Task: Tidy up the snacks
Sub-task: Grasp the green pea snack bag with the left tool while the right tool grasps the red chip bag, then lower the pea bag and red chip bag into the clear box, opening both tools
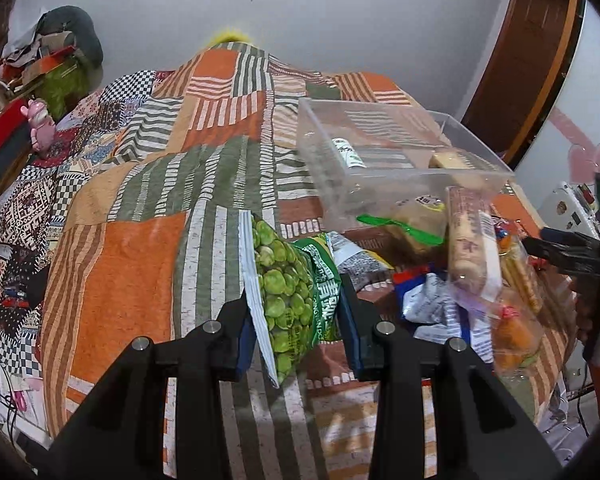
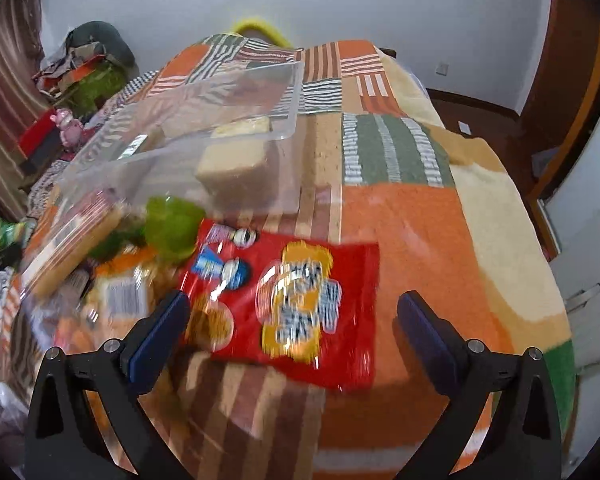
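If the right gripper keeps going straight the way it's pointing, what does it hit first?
Most likely the red snack bag lying flat on the blanket. It sits directly ahead of the right gripper, whose jaws stand wide open around it without touching. Blur leaves the gap unclear.

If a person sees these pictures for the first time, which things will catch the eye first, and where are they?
In the left wrist view, the left gripper holds a bag of green peas up over the patchwork blanket. In the right wrist view, a red snack bag lies flat on the blanket before the wide-open right gripper. Behind it stands a clear plastic bin with pale snack packs inside.
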A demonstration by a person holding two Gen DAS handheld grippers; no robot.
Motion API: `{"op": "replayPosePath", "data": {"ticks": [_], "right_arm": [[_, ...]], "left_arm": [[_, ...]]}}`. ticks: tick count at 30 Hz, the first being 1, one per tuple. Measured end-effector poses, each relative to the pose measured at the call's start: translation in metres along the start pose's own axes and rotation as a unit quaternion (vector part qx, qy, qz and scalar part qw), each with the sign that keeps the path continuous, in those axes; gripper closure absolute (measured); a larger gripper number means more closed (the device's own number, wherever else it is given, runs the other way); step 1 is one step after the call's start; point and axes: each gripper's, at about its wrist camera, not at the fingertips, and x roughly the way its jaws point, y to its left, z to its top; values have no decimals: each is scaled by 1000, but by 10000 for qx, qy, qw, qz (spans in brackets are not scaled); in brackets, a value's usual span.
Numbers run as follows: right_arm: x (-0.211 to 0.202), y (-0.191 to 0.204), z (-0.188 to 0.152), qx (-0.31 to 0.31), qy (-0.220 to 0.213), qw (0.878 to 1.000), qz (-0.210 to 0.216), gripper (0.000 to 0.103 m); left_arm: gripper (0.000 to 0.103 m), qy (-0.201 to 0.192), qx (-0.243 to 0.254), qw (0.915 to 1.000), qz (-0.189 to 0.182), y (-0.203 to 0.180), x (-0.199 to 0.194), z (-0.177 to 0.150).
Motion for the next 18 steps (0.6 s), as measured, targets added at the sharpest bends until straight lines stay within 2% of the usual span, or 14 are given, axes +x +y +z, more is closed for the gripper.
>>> {"op": "replayPosePath", "data": {"ticks": [3,5,10,11,12,14,17,18], "right_arm": [[23,4,3,-98,239,9996,-127,0],[32,1,1,37,395,9991,116,0],[31,-1,-3,38,384,9990,227,1],[28,0,-4,11,347,9990,271,9],[25,1,-4,-20,311,9990,325,26],[20,3,-5,-43,288,9985,458,44],[14,5,-9,-61,173,9991,386,48],[11,5,-10,-48,133,9991,403,52]], "left_arm": [[67,-26,-4,10000,-24,-1,-3,-1],[67,-20,-3,10000,-40,-3,-3,-2],[67,5,-25,10000,-79,-8,2,-1],[67,2,-30,9999,-97,-9,2,-1],[67,-11,-25,9999,-116,-12,1,0],[67,-45,4,9999,-132,-16,0,2],[67,-126,10,9998,-172,-20,-5,7],[67,-155,16,9997,-182,-22,-7,9]]}}
